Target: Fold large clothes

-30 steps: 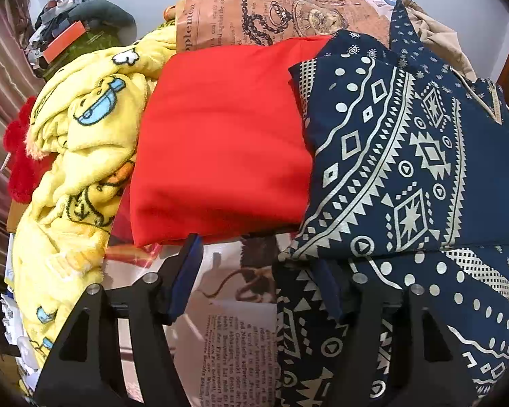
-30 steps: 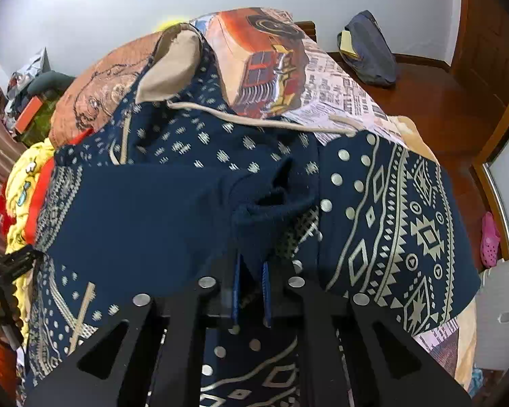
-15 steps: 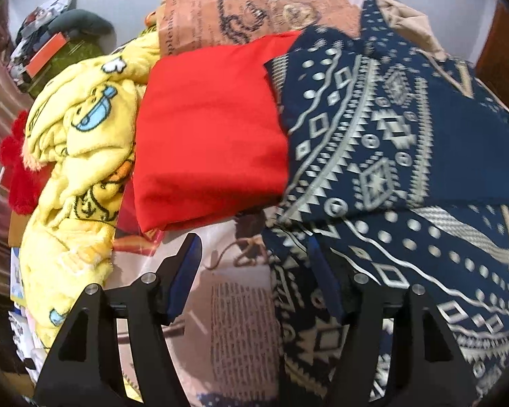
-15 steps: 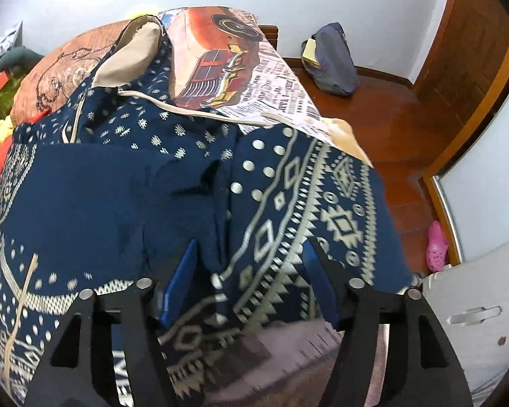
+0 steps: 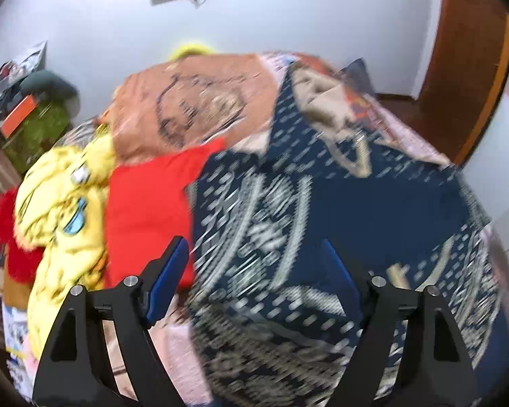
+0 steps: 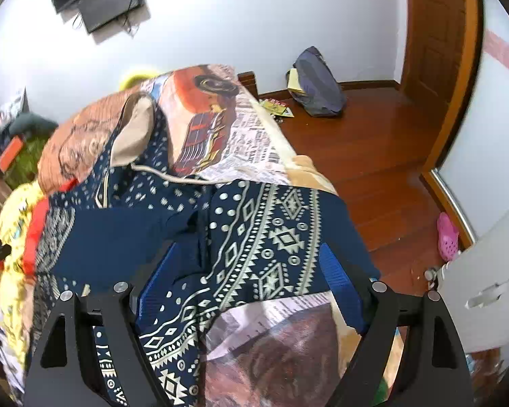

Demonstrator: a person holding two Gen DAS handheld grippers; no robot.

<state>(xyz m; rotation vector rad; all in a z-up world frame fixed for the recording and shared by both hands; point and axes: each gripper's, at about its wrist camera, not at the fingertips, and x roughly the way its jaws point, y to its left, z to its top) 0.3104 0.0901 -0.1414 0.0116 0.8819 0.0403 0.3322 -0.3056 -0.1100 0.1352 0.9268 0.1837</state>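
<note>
Both grippers are up off the cloth: the right gripper (image 6: 251,271) has its jaws spread wide, having just opened, with nothing pinched between them, and the left gripper (image 5: 254,264) has likewise just widened and grips nothing, though its view is smeared with motion. Below them the navy patterned hoodie (image 6: 254,237) lies half folded on the bed (image 6: 254,149), sleeve across its body, its right-hand edge hanging over the side of the bed toward the wooden floor (image 6: 373,156). That overhang is my worry; unweighted cloth could slide off. Left of the hoodie, the red garment (image 5: 146,210) touches its edge, so a careless pinch could catch both. At the far end of the hoodie, the beige-lined hood (image 6: 135,132) sticks out untucked and may bulge the fold.
</note>
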